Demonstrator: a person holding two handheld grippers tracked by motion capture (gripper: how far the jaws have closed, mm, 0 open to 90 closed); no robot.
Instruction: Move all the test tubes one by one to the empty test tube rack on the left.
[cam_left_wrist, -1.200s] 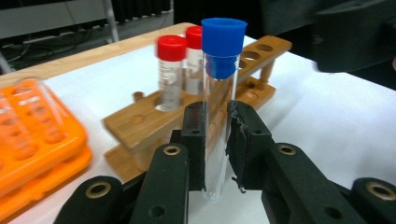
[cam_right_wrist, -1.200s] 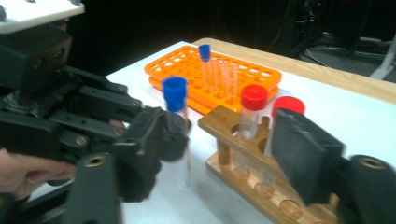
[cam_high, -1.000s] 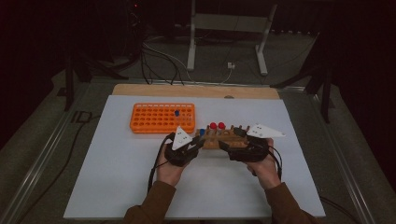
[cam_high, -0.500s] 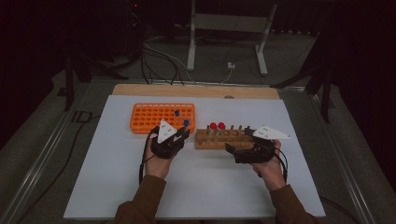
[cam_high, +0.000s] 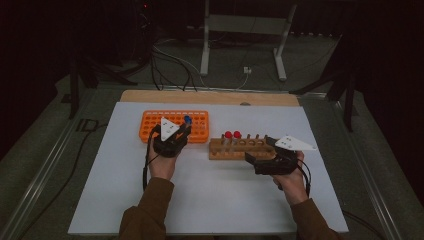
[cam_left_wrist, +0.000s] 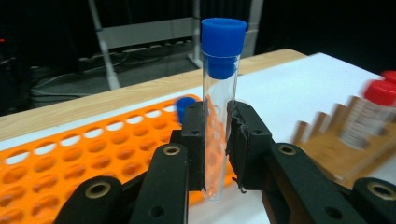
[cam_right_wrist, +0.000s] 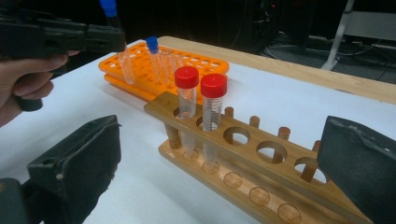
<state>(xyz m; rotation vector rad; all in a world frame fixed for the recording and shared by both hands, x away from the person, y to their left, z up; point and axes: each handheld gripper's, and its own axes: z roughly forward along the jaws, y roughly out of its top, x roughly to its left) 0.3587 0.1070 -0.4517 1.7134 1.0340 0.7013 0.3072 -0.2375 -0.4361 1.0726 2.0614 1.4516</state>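
Observation:
My left gripper (cam_high: 181, 132) is shut on a clear test tube with a blue cap (cam_left_wrist: 219, 102), held upright over the near edge of the orange rack (cam_high: 197, 131). A second blue-capped tube (cam_right_wrist: 154, 56) stands in that rack. The wooden rack (cam_right_wrist: 261, 158) holds two red-capped tubes (cam_right_wrist: 187, 93) at its left end. My right gripper (cam_high: 257, 149) sits at the rack's near right side. Its jaws have just been opening and now stand open, with nothing gripped; the rack shows between the pads (cam_right_wrist: 79, 163).
A white sheet (cam_high: 210, 200) covers the table, with a wooden strip (cam_high: 210, 96) along its far edge. Several holes of the wooden rack stand vacant toward its right. Cables and a metal stand (cam_high: 240, 45) lie on the floor beyond the table.
My left gripper has carried the blue-capped tube left and away from the wooden rack to the orange rack. The right hand has stayed beside the wooden rack.

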